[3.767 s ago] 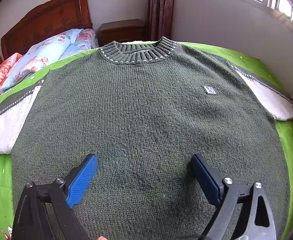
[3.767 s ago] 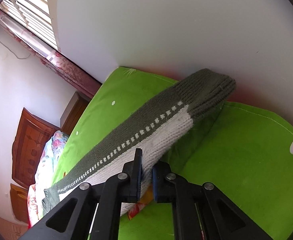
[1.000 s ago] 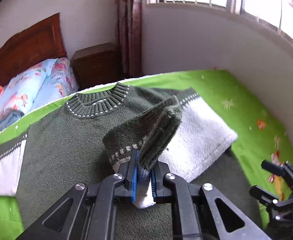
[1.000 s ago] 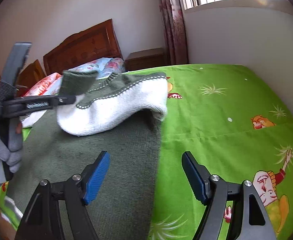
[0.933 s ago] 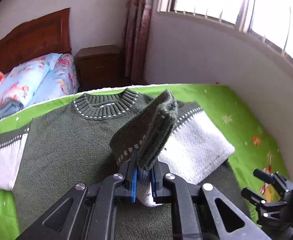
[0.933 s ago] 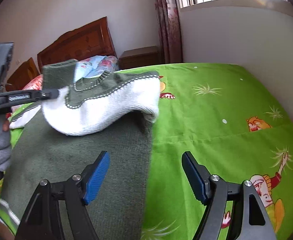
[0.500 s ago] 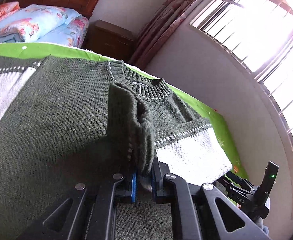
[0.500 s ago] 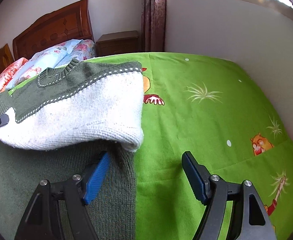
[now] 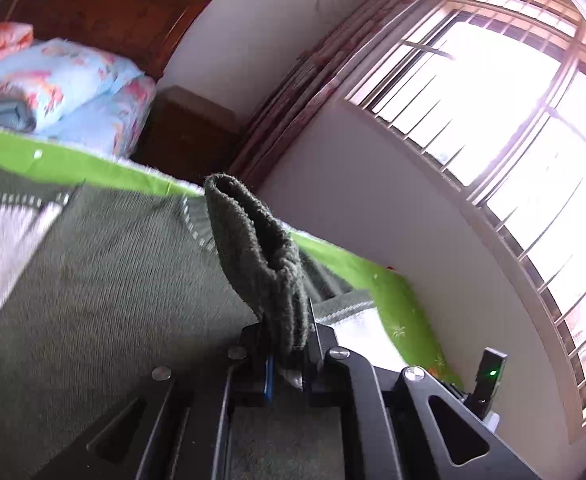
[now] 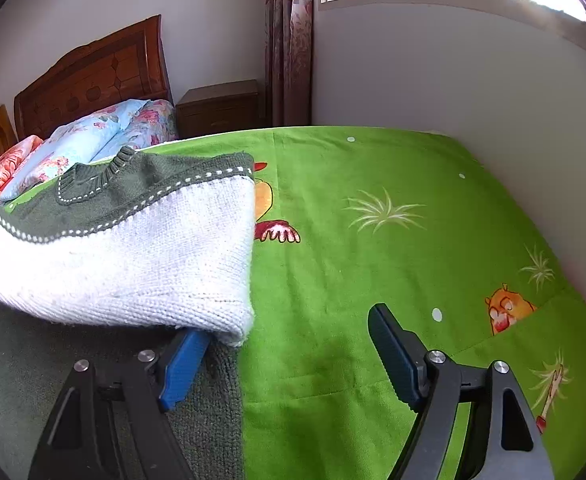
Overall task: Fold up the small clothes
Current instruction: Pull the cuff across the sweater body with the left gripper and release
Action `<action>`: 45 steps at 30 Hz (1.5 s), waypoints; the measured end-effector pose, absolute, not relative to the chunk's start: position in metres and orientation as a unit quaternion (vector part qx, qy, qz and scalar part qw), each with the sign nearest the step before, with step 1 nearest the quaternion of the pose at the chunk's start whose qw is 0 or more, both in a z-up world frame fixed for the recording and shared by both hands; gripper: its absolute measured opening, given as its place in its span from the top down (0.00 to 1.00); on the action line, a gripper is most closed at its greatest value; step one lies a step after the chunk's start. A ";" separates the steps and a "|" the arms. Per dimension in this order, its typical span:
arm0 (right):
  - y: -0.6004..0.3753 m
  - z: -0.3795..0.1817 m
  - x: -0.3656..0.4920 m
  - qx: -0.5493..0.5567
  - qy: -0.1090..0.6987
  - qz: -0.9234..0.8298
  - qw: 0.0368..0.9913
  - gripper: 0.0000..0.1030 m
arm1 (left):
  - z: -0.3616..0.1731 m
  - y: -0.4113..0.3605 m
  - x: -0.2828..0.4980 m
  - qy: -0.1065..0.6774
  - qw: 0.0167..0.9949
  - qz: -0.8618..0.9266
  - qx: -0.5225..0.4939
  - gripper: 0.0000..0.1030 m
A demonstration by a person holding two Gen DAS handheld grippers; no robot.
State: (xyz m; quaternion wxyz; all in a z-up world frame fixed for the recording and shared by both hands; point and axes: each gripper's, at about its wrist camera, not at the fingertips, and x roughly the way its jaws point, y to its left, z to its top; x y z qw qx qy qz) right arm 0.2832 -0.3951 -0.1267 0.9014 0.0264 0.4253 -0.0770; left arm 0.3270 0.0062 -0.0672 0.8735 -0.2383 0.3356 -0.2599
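The dark green knitted sweater with white sleeve panels (image 10: 105,248) lies spread on the bright green cartoon-print bedsheet (image 10: 373,240), its right sleeve drawn across the body. The left gripper (image 9: 287,354) is clamped tight on the ribbed dark green cuff (image 9: 253,248), which stands up from the jaws toward twelve o'clock. The right gripper (image 10: 289,360) hovers with its fingers wide apart and nothing between them; its blue left pad (image 10: 181,364) sits tucked under the sleeve fold at about nine o'clock, though whether it presses the knit is unclear.

The sweater looks thick, soft and limp, fairly heavy for its size. It should drape and sag rather than hold a crease, and the fuzzy knit should not slip from rubber pads. Cuffs, hem corners and the ribbed collar (image 10: 93,180) look like the firmest places to grip.

The left wrist view is motion-blurred. The sweater's hem and its far sleeve end run out of frame. The pastel floral pillows (image 10: 93,136) lie at ten o'clock.
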 end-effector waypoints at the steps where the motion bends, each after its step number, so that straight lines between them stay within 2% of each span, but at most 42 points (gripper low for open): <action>1: -0.395 -0.126 0.283 0.025 0.424 -0.075 0.902 0.00 | -0.053 0.007 0.326 0.312 0.882 -0.267 -0.232 0.91; 5: -0.390 -0.124 0.281 0.017 0.411 -0.067 0.909 0.00 | -0.021 0.007 0.316 0.239 0.919 -0.264 -0.170 0.91; 9: -0.388 -0.130 0.287 0.008 0.426 -0.073 0.902 0.00 | -0.074 0.012 0.352 0.326 0.910 -0.205 -0.153 0.91; 11: -0.386 -0.131 0.289 0.002 0.429 -0.071 0.901 0.00 | -0.115 0.025 0.371 0.384 0.888 -0.174 -0.184 0.91; 14: -0.387 -0.132 0.289 0.003 0.429 -0.070 0.901 0.00 | -0.143 0.047 0.375 0.406 0.864 -0.164 -0.248 0.89; 19: -0.391 -0.135 0.292 0.013 0.437 -0.071 0.897 0.00 | -0.151 0.048 0.379 0.440 0.857 -0.140 -0.230 0.85; 27: -0.396 -0.139 0.295 0.028 0.450 -0.067 0.890 0.00 | -0.144 0.056 0.361 0.430 0.856 -0.128 -0.257 0.85; 36: -0.399 -0.142 0.295 0.043 0.454 -0.060 0.888 0.00 | -0.151 0.061 0.352 0.449 0.842 -0.138 -0.266 0.90; 39: -0.400 -0.143 0.296 0.047 0.456 -0.057 0.887 0.00 | -0.147 0.054 0.351 0.451 0.850 -0.130 -0.238 0.90; 42: -0.400 -0.143 0.297 0.046 0.457 -0.056 0.886 0.00 | -0.147 0.056 0.354 0.458 0.846 -0.133 -0.239 0.87; 45: -0.400 -0.143 0.299 0.044 0.461 -0.055 0.885 0.00 | -0.147 0.063 0.357 0.470 0.832 -0.136 -0.263 0.81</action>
